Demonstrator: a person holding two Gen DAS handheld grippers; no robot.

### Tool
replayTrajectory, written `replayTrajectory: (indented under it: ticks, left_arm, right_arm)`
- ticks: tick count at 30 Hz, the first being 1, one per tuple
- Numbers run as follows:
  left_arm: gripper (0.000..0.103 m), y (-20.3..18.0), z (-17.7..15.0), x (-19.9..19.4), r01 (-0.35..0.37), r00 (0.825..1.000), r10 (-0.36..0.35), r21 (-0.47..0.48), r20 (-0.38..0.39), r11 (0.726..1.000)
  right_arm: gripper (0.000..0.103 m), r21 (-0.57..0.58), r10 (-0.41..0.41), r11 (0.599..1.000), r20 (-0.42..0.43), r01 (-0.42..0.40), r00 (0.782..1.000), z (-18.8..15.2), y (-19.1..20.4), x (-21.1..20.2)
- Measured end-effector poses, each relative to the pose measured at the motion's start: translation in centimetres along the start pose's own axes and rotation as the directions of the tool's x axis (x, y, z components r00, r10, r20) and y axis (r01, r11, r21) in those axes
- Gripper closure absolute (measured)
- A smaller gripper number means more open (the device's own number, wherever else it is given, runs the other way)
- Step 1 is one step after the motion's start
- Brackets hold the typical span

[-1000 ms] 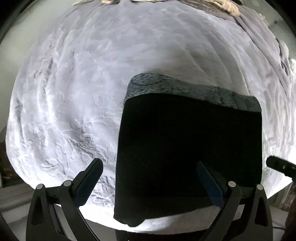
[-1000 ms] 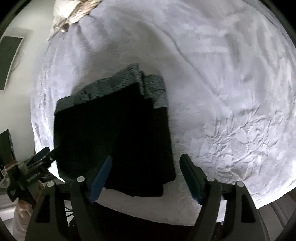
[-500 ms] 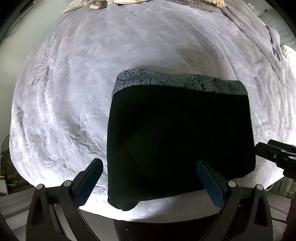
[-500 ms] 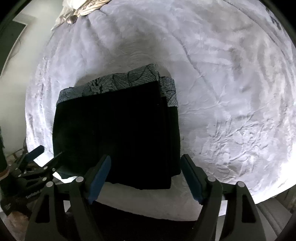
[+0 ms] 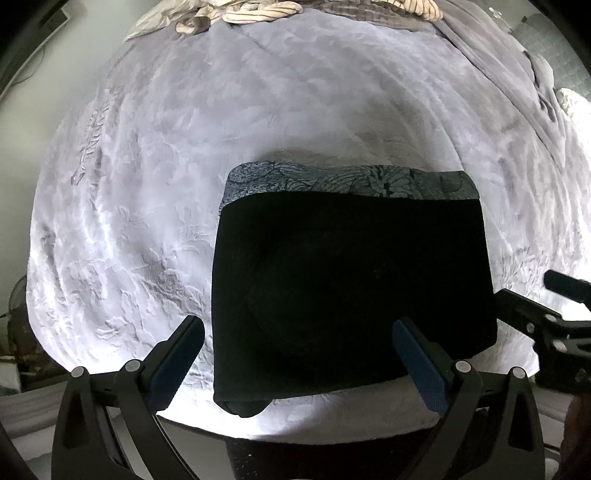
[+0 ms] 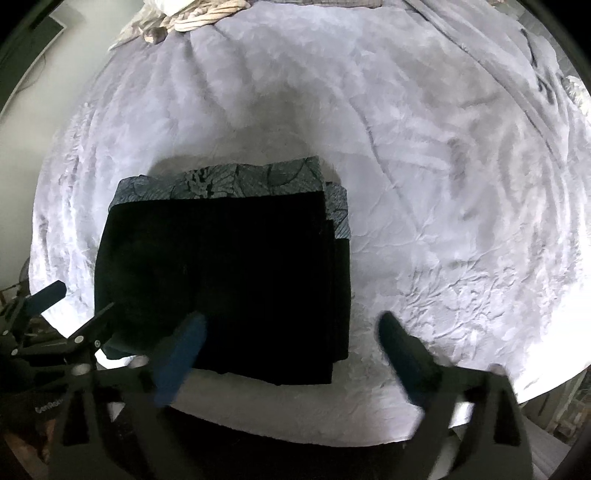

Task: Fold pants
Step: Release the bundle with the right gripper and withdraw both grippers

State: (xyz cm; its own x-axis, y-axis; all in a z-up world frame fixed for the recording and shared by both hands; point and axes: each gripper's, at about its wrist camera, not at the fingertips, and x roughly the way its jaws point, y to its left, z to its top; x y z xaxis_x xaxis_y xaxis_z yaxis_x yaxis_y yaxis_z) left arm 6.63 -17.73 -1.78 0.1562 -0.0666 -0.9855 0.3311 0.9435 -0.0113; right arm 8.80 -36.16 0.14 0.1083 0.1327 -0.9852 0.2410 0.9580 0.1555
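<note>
Folded black pants (image 5: 351, 288) with grey leaf-print band lying near the front edge of a pale lilac embossed bedspread (image 5: 155, 206), striped cream bedding (image 5: 258, 7) bunched at its far end, left gripper (image 5: 295, 354) spread wide, holding nothing, right gripper (image 6: 291, 347) likewise wide and empty.

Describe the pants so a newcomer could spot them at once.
Start from the pale grey bedspread filling both views. Near its front edge lies a black folded rectangle, the pants. A grey leaf-patterned band along their far edge sets them apart from the striped cloth bunched at the bed's far end.
</note>
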Motion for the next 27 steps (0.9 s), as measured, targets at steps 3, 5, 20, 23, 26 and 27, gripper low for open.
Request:
replayTrajectory:
  ticks: [3, 5, 20, 23, 26, 27]
  left_arm:
    - [0.001, -0.23, -0.05, -0.02, -0.006, 1.000, 0.006, 0.001, -0.001, 1.000]
    - [0.001, -0.37, -0.06, -0.03, -0.010, 1.000, 0.010, 0.001, -0.003, 1.000]
    - [0.001, -0.44, 0.13, -0.84, -0.065, 0.997, 0.065, -0.003, 0.040, 0.998]
    - [0.001, -0.41, 0.23, -0.92, -0.066, 0.997, 0.066, -0.004, 0.041, 0.998]
    - [0.001, -0.36, 0.29, -0.92, -0.068, 0.997, 0.068, -0.004, 0.040, 0.998]
    - [0.001, -0.35, 0.30, -0.92, -0.068, 0.997, 0.068, -0.003, 0.040, 0.998]
  right_arm:
    - [0.000, -0.002, -0.006, 1.000, 0.013, 0.006, 1.000, 0.05, 0.03, -0.31]
    - [0.000, -0.005, -0.014, 1.000, 0.016, 0.014, 1.000, 0.03, 0.11, -0.42]
    - [0.000, -0.010, -0.027, 1.000, 0.021, 0.027, 0.999, 0.03, 0.39, -0.69]
    - [0.000, -0.010, -0.027, 1.000, 0.021, 0.027, 0.999, 0.03, 0.42, -0.71]
    - [0.000, -0.009, -0.027, 1.000, 0.022, 0.027, 0.999, 0.08, 0.41, -0.75]
    - [0.000, -0.009, -0.027, 1.000, 0.022, 0.027, 0.999, 0.11, 0.41, -0.76]
